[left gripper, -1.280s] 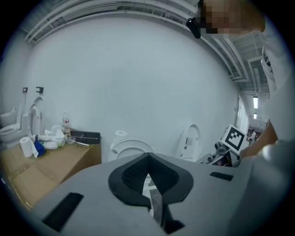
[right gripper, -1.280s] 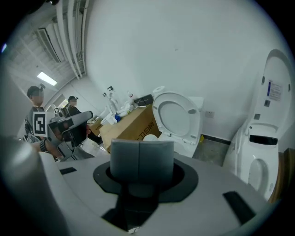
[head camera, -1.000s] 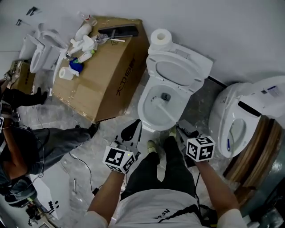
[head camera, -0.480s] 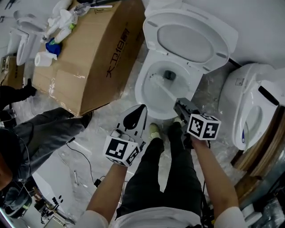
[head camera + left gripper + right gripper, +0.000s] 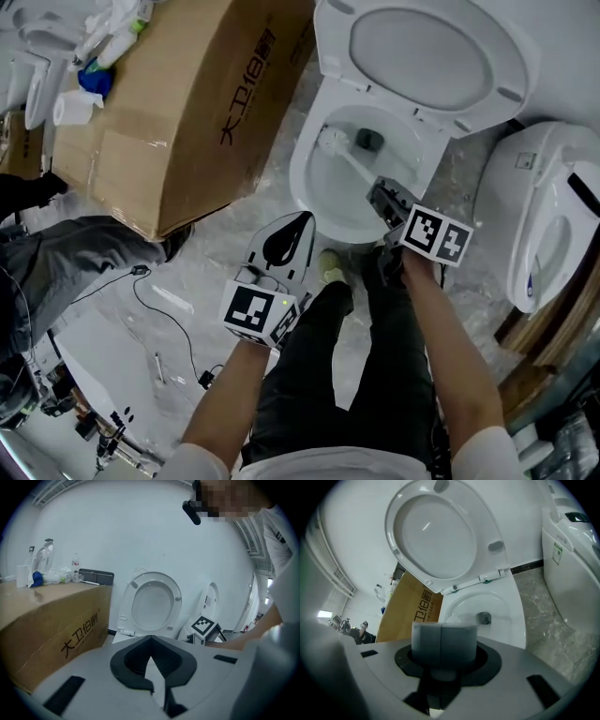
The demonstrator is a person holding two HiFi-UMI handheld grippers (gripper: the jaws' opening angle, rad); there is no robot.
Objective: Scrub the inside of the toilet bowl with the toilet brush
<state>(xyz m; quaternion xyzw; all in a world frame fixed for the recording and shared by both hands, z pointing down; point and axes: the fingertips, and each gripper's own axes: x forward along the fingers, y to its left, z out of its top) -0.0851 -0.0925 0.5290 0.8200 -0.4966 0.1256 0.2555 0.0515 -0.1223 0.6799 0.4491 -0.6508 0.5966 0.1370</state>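
While the R gripper [image 5: 382, 199] grips the brush [image 5: 352, 166] by its handle, jaws shut tight on the grey handle end [image 5: 443, 639], the brush reaches down into the bowl [image 5: 309, 192], w/ the white bristle head against the inner wall on the bowl's L side, just beside the dark drain [image 5: 368, 141]. The R gripper sits over the bowl's near rim, its marker cube [image 5: 437, 236] on the person's side of it. The lid [image 5: 441, 56] stands raised behind the bowl, against the wall. The L gripper [image 5: 292, 230] hangs off the bowl's near-L edge, over the floor and pointing toward the bowl, w/ jaws closed tip to tip and nothing between them; the L gripper view shows the tips meeting [image 5: 150, 641] w/ the lid [image 5: 152, 604] beyond. A cardboard box [image 5: 178, 103] stands L of the bowl, close to it, w/ a paper roll [image 5: 70, 108] and bottles on top at its far end. A 2nd toilet [image 5: 544, 225] stands R of the bowl. The person's legs [image 5: 366, 356] in dark trousers are in front of the bowl, feet near its base. Another person's legs [image 5: 84, 262] show further L, past the box, w/ a thin cable [image 5: 169, 319] on the floor nearby.
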